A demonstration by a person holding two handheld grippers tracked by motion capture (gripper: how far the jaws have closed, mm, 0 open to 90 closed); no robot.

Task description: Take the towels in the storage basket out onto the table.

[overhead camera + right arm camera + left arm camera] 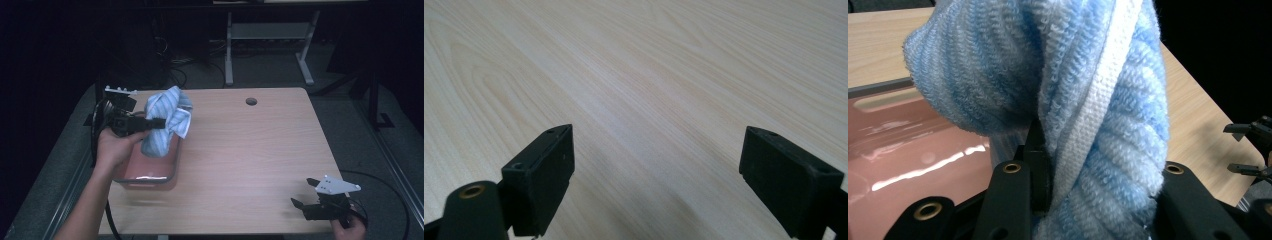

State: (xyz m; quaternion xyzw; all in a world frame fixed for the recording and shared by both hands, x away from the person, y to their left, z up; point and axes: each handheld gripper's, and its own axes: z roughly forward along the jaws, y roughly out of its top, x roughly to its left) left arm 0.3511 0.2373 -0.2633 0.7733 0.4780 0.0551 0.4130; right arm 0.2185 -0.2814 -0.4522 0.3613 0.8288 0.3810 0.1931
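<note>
A blue and white striped towel (166,119) hangs bunched over a pink tray (150,172) at the table's left side. My left gripper (159,123) is shut on the towel and holds it above the tray. In the left gripper view the towel (1088,100) bulges between the black jaws, with the glossy pink tray (903,165) below it. My right gripper (306,192) rests near the table's front right corner, open, with nothing between its fingers. The right gripper view has its gripper (656,170) wide apart over bare wood (649,75).
The wooden table (250,155) has a round cable hole (251,101) near its far edge. Behind the table stands a grey metal frame (265,45) with cables on the floor. The room around is dark.
</note>
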